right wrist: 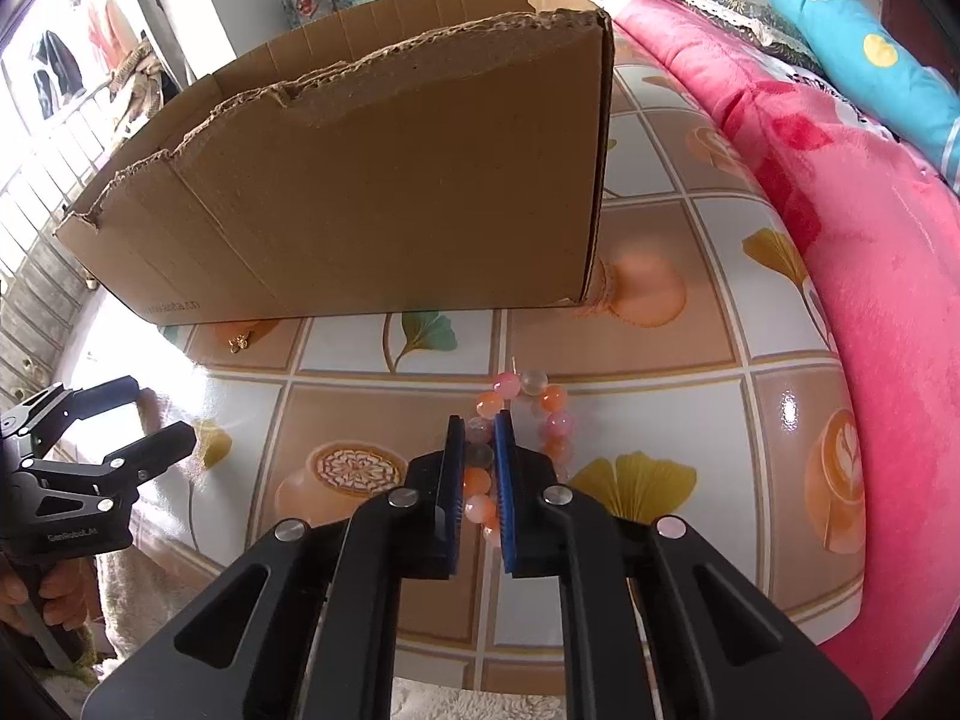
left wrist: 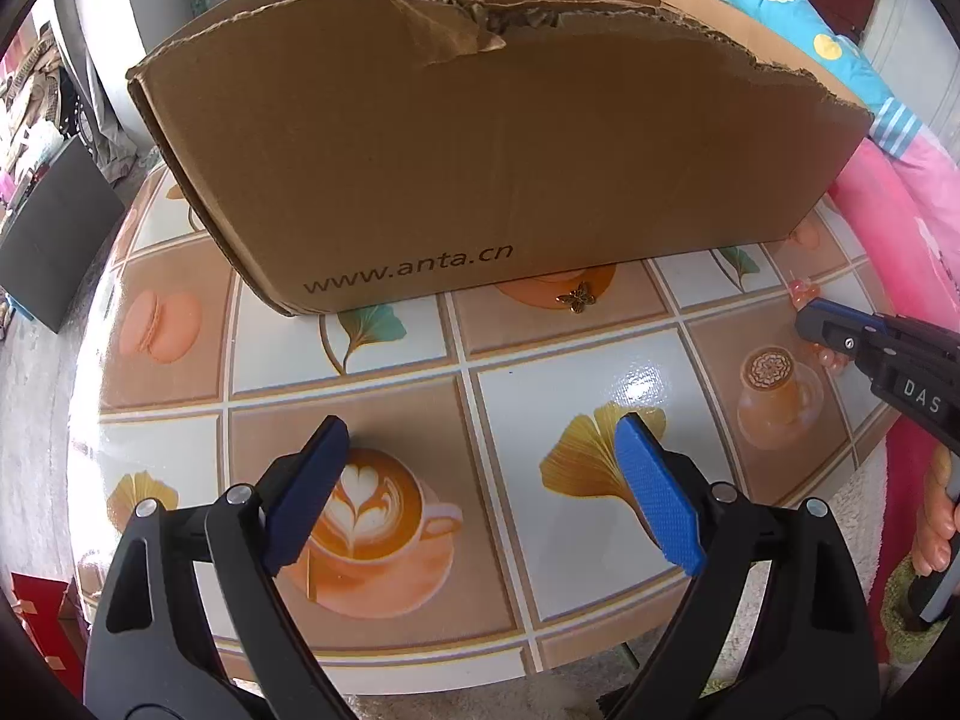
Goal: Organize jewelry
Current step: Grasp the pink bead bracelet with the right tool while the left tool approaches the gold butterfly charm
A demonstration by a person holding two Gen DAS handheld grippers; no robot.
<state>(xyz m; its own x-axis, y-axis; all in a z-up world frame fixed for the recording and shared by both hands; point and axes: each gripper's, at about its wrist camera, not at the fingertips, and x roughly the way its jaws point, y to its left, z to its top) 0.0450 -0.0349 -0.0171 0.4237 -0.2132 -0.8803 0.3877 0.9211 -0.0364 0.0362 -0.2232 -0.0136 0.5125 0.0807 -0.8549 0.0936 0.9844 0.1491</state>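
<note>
A bracelet of pink and orange beads (right wrist: 549, 402) lies on the patterned round table (right wrist: 660, 354), right of centre. My right gripper (right wrist: 479, 420) is shut on its left side, with beads pinched between the blue pads. In the left wrist view this gripper (left wrist: 807, 321) shows at the right edge, with beads (left wrist: 831, 357) beside its tip. A small gold butterfly charm (left wrist: 576, 298) (right wrist: 240, 342) rests on the table just in front of the torn cardboard box (left wrist: 480, 150) (right wrist: 390, 180). My left gripper (left wrist: 480, 426) (right wrist: 159, 411) hovers open over the near table with nothing between its fingers.
The box takes up the far half of the table (left wrist: 372, 384). A pink blanket (right wrist: 852, 252) (left wrist: 900, 222) and a blue pillow (right wrist: 870, 54) press against the table's right side. A hand (left wrist: 936, 528) holds the right tool's handle. A red box (left wrist: 36, 612) sits low at the left.
</note>
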